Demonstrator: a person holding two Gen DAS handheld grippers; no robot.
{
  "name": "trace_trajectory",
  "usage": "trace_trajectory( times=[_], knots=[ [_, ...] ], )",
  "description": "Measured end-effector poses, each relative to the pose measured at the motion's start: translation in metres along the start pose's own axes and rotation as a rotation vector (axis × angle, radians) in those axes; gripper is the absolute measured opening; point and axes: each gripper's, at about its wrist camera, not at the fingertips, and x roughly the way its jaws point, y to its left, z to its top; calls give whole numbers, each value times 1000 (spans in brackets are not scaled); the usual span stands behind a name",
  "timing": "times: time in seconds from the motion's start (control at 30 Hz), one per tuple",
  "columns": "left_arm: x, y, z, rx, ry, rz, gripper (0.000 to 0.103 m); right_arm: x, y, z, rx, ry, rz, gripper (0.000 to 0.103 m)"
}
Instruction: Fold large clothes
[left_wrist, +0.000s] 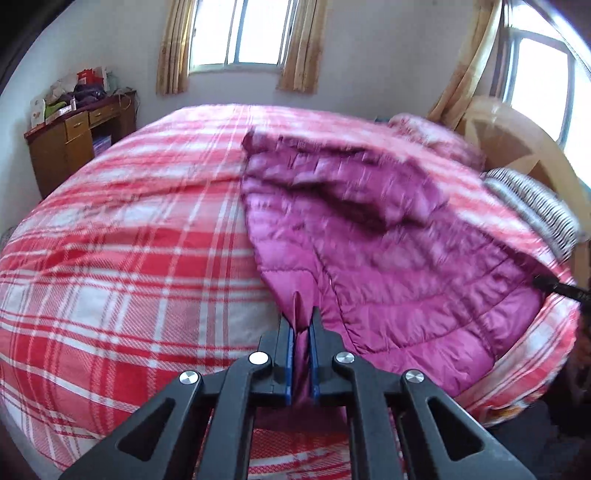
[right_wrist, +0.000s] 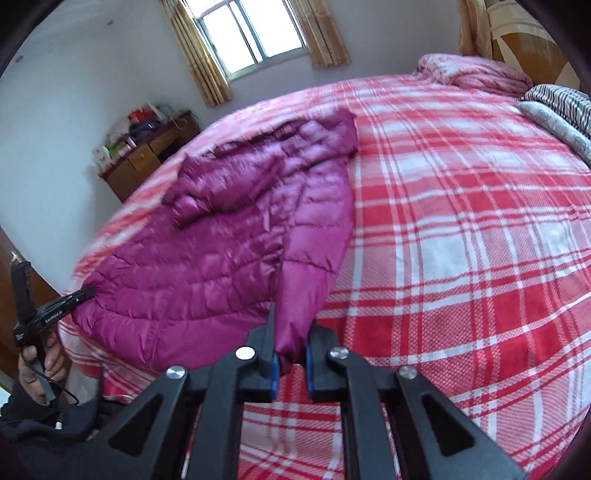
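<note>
Purple quilted jacket (right_wrist: 236, 240) lies lengthwise on the plaid bed (right_wrist: 461, 258), hem near, hood far; left gripper (left_wrist: 303, 325) and right gripper (right_wrist: 290, 332) each clamp its hem.

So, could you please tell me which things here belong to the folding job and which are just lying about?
Job:
- magenta puffer jacket on the plaid bedspread
- left gripper, clamping its hem
- right gripper, clamping its hem

Lying about:
- striped pillow
- pink blanket
- cluttered wooden desk
</note>
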Motion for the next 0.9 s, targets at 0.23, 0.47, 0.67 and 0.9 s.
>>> trace_trajectory(
  times=[0.23, 0.47, 0.67, 0.9],
  knots=[
    [-69, -4, 15, 12, -143, -118, 6, -60, 12, 7, -8, -120, 19, 11],
    [-110, -13, 24, 30, -209, -155, 6, -109, 22, 10, -16, -246, 22, 9],
    [-87, -16, 61, 66, -267, -67, 6, -98, 27, 45, -32, -336, -37, 9],
    [-11, -3, 129, 28, -233, -8, 6, -54, 37, 109, -65, -384, -122, 8]
  ],
)
